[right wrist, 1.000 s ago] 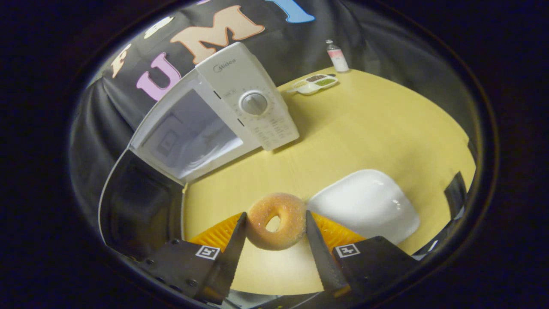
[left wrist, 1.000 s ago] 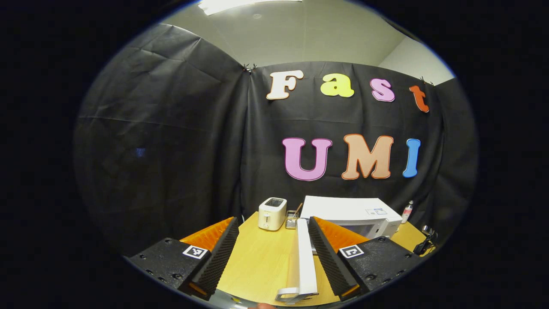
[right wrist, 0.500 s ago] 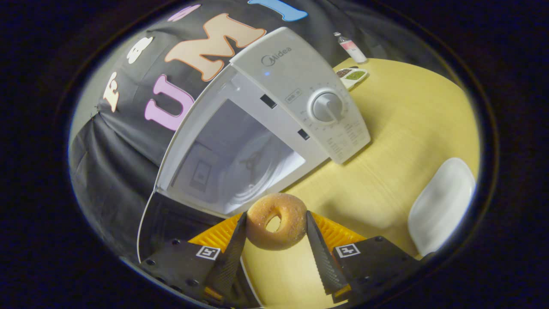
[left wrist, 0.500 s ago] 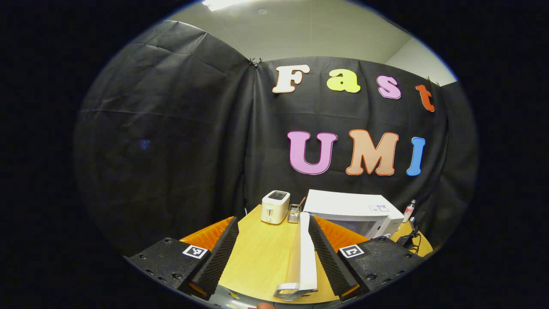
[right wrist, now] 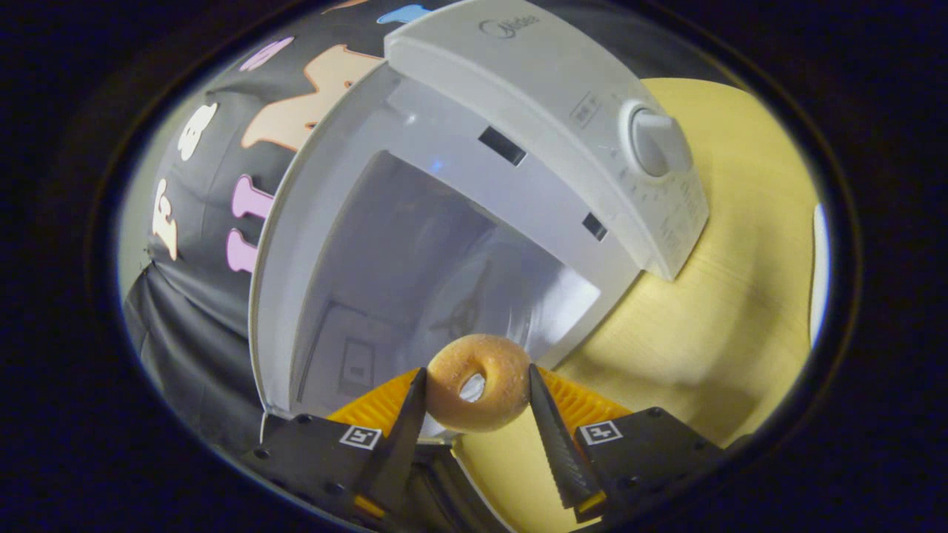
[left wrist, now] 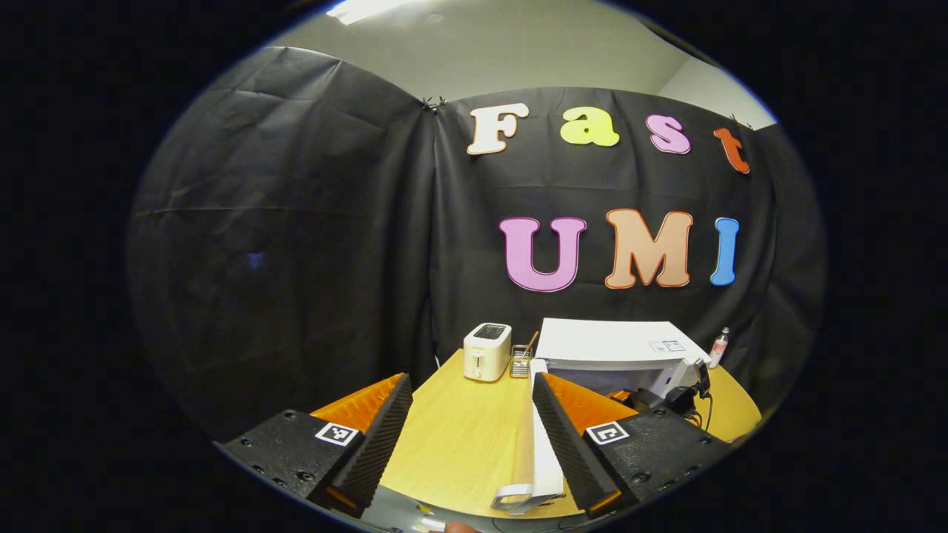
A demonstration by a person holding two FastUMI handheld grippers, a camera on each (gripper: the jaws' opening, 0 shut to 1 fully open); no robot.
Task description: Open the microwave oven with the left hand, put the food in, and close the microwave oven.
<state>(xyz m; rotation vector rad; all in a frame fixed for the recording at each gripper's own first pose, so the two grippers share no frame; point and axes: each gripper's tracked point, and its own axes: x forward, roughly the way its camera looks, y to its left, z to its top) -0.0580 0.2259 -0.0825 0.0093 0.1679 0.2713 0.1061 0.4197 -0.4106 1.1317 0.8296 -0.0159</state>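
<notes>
The round yellow wooden table carries everything, with bare top showing in both views. On it stands the white box-shaped microwave oven, its cavity open and pale inside; in the right gripper view a round dial sits on its control panel. In the left gripper view the same oven stands at the table's far side, and its white door swings out edge-on toward the camera.

The left gripper has its jaws wide apart; the door's edge runs up just beside the inner face of its right finger, and I cannot tell whether they touch. A small cream toaster stands left of the oven, with a little wire holder between them, and a small bottle at the far right.

The right gripper is clamped on a sugared ring doughnut, both fingers pressing its sides, held just in front of the oven's open mouth, above the table.
</notes>
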